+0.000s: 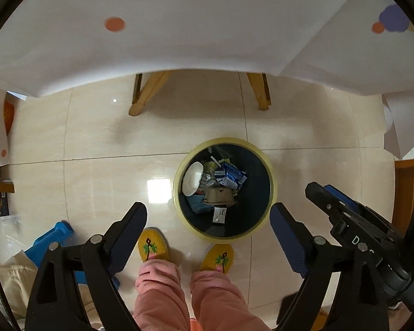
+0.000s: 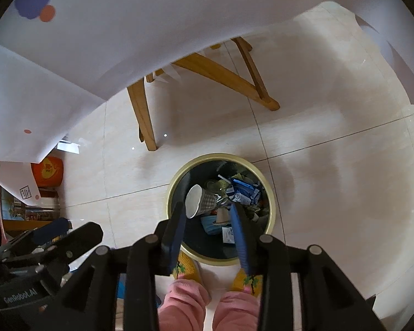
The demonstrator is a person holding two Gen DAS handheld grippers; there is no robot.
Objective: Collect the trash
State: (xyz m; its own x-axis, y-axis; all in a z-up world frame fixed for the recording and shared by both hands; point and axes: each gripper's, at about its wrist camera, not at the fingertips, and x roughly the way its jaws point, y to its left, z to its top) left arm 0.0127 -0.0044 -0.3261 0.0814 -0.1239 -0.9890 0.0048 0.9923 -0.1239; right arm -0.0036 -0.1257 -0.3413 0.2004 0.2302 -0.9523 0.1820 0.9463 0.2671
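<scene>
A round bin with a pale yellow rim [image 1: 225, 140] stands on the tiled floor, holding a white paper cup [image 1: 193, 178], a blue wrapper [image 1: 231, 176] and brown card scraps. My left gripper [image 1: 208, 208] points straight down beside and over the bin, its jaws wide open with nothing between them. In the right wrist view the bin [image 2: 220, 156] sits just below my right gripper [image 2: 208, 207], which is partly open. The checked paper cup [image 2: 198, 201] lies inside the bin below the fingers, and the pads do not press on it.
A table under a white cloth [image 1: 193, 27] with coloured dots stands beyond the bin on wooden legs [image 1: 149, 93]. A person's pink trousers [image 1: 162, 289] and yellow slippers [image 1: 153, 244] are close to the bin. A blue plastic object [image 1: 52, 237] is on the left and an orange box [image 2: 47, 171] sits under the table.
</scene>
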